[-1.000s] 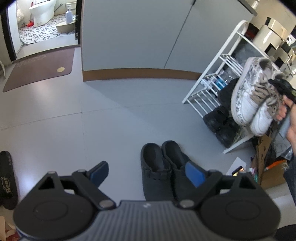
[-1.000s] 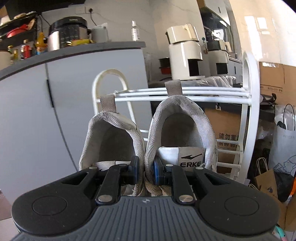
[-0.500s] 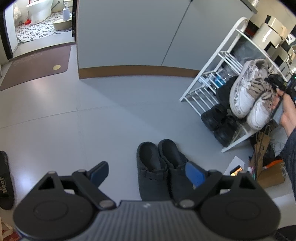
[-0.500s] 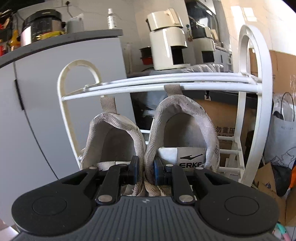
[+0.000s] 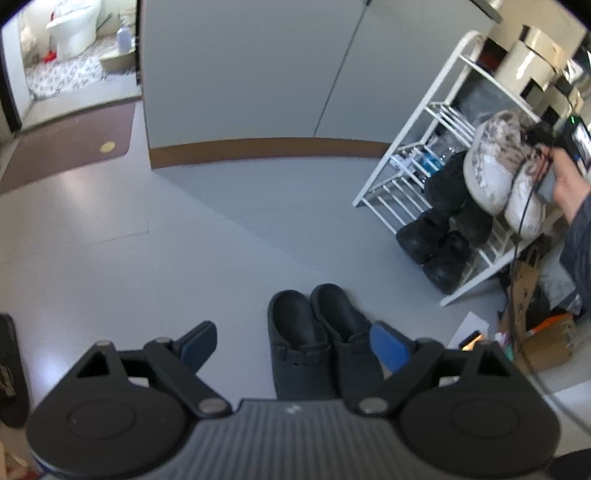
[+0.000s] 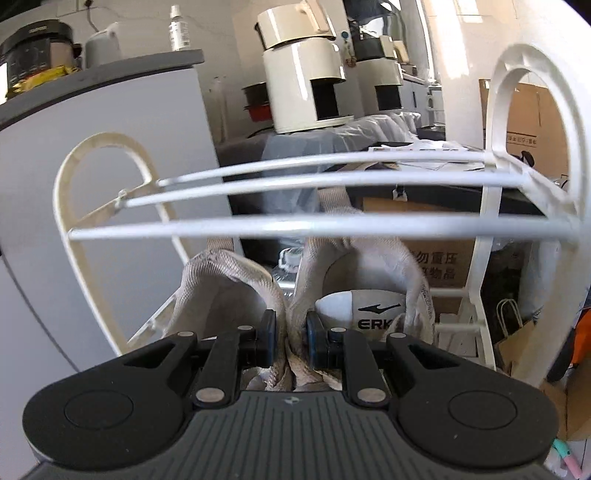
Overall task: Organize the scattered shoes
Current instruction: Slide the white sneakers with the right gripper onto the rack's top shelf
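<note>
Home entryway beside kitchen: white shoe rack (image 5: 417, 155) at 2 o'clock, bathroom with toilet (image 5: 74, 27) seen at 11 o'clock, doormat (image 5: 70, 147) at 10 o'clock, rice cooker (image 6: 35, 44) and white appliances (image 6: 303, 70) ranged on counters.

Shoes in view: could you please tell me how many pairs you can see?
3 full pairs: white sneakers pinched in the right gripper at the white rack; black shoes on its bottom shelf; dark clogs on the floor. A sandal shows partly; others may be hidden.

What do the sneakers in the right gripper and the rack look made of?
White sneakers: woven mesh collars, likely leather-look uppers, scuffed matte. Shoe rack: smooth glossy white rods, probably painted metal, maybe plastic ends. Right gripper pinches both inner collars.
</note>
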Demonstrator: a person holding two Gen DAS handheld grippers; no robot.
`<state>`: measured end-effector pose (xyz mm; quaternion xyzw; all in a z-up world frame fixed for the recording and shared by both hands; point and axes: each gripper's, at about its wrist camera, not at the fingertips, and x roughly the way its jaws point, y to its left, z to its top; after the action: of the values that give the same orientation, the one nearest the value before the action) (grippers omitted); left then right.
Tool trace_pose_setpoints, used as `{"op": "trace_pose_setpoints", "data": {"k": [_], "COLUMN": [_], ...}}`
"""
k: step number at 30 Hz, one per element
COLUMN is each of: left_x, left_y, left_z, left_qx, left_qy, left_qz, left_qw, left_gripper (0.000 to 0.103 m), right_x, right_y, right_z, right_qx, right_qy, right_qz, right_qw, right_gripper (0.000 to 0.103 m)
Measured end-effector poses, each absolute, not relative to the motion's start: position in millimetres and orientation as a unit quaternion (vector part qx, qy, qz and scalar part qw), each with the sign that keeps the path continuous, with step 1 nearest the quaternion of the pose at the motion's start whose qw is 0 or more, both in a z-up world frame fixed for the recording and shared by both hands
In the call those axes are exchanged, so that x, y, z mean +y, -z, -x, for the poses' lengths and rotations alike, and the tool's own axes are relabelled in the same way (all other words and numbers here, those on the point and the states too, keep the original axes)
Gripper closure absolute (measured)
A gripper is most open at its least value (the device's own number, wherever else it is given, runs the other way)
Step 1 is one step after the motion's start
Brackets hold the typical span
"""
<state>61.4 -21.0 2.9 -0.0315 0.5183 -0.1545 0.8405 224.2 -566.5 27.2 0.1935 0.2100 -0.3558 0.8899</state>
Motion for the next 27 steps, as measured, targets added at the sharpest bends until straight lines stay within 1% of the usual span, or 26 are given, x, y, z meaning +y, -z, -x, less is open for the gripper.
{"op": "trace_pose_setpoints", "data": {"k": [10,14,16,17,18,19,21,24,25,26,27], "left_x": [-28,-32,-33,-34,-35,-36,-37,-38,-39,-39,-40], "left_y": [9,14,16,16,16,15,15,15,14,13,12], "left_z": [-75,-78,-79,-79,-79,-79,-79,-80,-79,-78,-78], "left_qx": [0.536,0.541,0.545,0.545,0.545,0.544,0.543,0.544,0.543,0.542,0.541], "left_qy": [0.15,0.151,0.15,0.152,0.153,0.154,0.156,0.157,0.157,0.159,0.16], "left_qz": [0.03,0.028,0.028,0.028,0.028,0.029,0.029,0.031,0.032,0.032,0.032], "left_qw": [0.83,0.827,0.825,0.824,0.824,0.824,0.824,0.824,0.824,0.825,0.825], "left_gripper": [0.011,0.011,0.012,0.012,0.012,0.012,0.012,0.012,0.012,0.012,0.012], "right_x": [-613,-619,-617,-615,-613,-614,-617,-617,-616,-614,-612], "right_y": [-23,-15,-12,-13,-13,-13,-14,-16,-16,-17,-19], "right_z": [-238,-246,-249,-251,-253,-254,-252,-249,-248,-245,-242], "right_qx": [0.176,0.155,0.142,0.139,0.139,0.143,0.143,0.149,0.153,0.156,0.158], "right_qy": [0.401,0.414,0.428,0.431,0.428,0.421,0.405,0.397,0.395,0.39,0.385], "right_qz": [-0.226,-0.199,-0.167,-0.141,-0.12,-0.111,-0.112,-0.108,-0.105,-0.103,-0.103], "right_qw": [0.87,0.875,0.877,0.88,0.885,0.889,0.896,0.899,0.9,0.902,0.903], "right_gripper": [0.086,0.087,0.091,0.09,0.084,0.063,0.039,0.031,0.025,0.022,0.015]}}
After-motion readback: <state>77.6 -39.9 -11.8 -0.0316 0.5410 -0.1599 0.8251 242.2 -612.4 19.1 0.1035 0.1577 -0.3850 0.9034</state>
